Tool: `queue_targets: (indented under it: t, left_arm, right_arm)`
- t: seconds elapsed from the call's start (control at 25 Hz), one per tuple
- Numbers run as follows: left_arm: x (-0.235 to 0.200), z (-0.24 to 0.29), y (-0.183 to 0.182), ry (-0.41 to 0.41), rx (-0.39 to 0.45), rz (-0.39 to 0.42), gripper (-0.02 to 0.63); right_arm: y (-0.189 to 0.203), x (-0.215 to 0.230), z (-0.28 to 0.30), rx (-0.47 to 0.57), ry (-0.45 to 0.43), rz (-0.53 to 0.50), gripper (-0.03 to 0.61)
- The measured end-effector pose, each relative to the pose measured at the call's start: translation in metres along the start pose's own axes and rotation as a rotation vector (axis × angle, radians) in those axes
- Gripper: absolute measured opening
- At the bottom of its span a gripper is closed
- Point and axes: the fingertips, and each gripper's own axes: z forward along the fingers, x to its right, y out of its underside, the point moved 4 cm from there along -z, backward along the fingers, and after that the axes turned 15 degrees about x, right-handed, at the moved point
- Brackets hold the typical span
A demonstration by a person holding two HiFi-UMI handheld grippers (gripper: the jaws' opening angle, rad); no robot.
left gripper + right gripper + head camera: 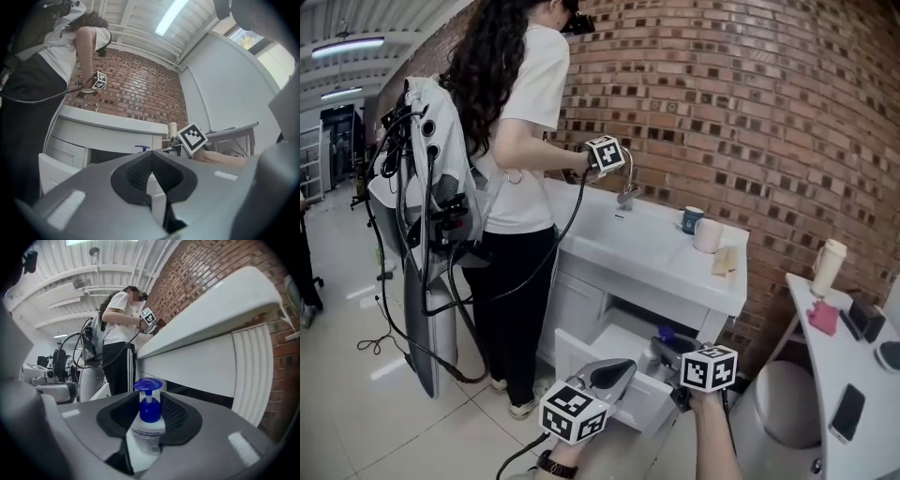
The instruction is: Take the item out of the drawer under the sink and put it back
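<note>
The right claw (146, 397) is partly closed on the bottle (147, 430), its pads pressing the shoulders from either side just below the blue pump. The bottle stands upright between them, long axis vertical and pump on top; I cannot tell which way the spout faces. In the head view the bottle (665, 336) sits at the right rear of the open drawer (614, 389), just below the sink (609, 246). Its base is hidden, so I cannot tell whether it rests on the drawer floor. The sink's white front edge overhangs close above the pump, with the dark drawer opening behind it and a ribbed white panel to the right. That leaves little headroom above and more room out toward the drawer front. The left claw (152, 154) is closed with nothing in it. In the head view it (615, 375) hovers over the drawer's front edge, beside the right claw (664, 352) but apart from it. A second person (517, 150) stands at the sink's left end, close to the drawer's left side, holding another claw (605, 155) near the tap. A mug (692, 219) and a cup (708, 235) stand on the sink's right end. To the right is a desk (862, 375), with a round grey seat or bin (778, 405) between it and the drawer. The floor (356, 394) to the lower left is open.
</note>
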Motion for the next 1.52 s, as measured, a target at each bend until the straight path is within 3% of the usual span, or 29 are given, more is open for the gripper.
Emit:
queue_targets:
  t: [0.16, 0.28, 0.36, 0.44, 0.52, 0.64, 0.76, 1.28, 1.52]
  left_arm:
    - [0.004, 0.007, 0.007, 0.01, -0.006, -0.004, 0.017]
    - [0.006, 0.01, 0.008, 0.016, -0.019, -0.006, 0.018]
    - [0.008, 0.011, 0.009, 0.018, -0.028, -0.004, 0.017]
    - [0.008, 0.013, 0.009, 0.016, -0.035, 0.006, 0.017]
    - [0.008, 0.011, 0.011, 0.008, -0.04, 0.01, 0.017]
    - [0.01, 0.009, 0.012, 0.002, -0.029, -0.008, 0.017]
    - [0.012, 0.013, 0.012, 0.01, -0.023, -0.015, 0.017]
    - [0.01, 0.013, 0.014, 0.01, -0.028, -0.016, 0.017]
    - [0.028, 0.021, 0.025, 0.037, -0.047, -0.051, 0.017]
  right_arm:
    - [0.001, 0.005, -0.014, 0.016, 0.013, 0.033, 0.242]
    - [-0.009, 0.0, -0.035, 0.075, 0.035, 0.04, 0.242]
    - [-0.023, -0.009, -0.059, 0.176, 0.057, 0.034, 0.242]
    - [-0.039, -0.022, -0.083, 0.301, 0.087, -0.017, 0.21]
    - [-0.048, -0.037, -0.101, 0.379, 0.11, -0.103, 0.12]
    - [-0.046, -0.054, -0.112, 0.382, 0.103, -0.185, 0.069]
    - [-0.045, -0.06, -0.114, 0.392, 0.073, -0.18, 0.031]
    - [-0.035, -0.067, -0.104, 0.383, 0.024, -0.158, 0.018]
    - [-0.033, -0.054, -0.127, 0.397, 0.056, -0.066, 0.018]
